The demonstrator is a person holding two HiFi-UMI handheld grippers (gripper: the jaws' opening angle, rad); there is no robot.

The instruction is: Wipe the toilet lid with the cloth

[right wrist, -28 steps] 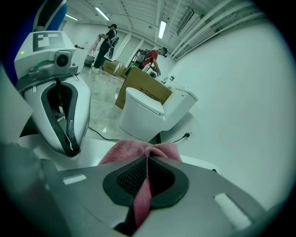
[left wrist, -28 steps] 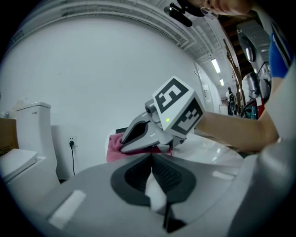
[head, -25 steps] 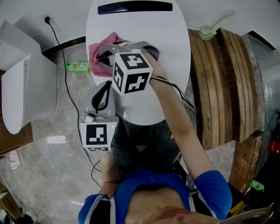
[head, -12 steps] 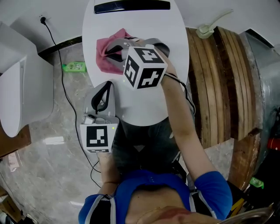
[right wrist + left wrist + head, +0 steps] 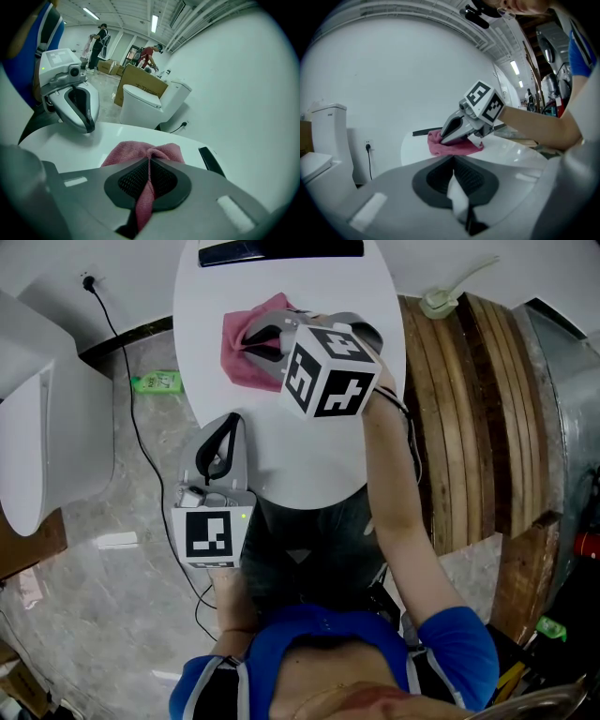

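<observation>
- Toilet lid point(image 5: 309, 456): white, oval, closed flat; black strip along its far edge.
- Cloth point(image 5: 242, 357): pink, bunched, lying on the far left part of the lid.
- Right gripper point(image 5: 249, 343): jaws closed on a pinched fold of the cloth, pressing it on the lid.
- Left gripper point(image 5: 228, 423): jaws together, holding nothing, tips over the lid's near left edge, apart from the cloth.
- Green bottle point(image 5: 156, 383): on the floor, left of the lid.
- Wooden planks point(image 5: 469, 409): right of the lid.
</observation>
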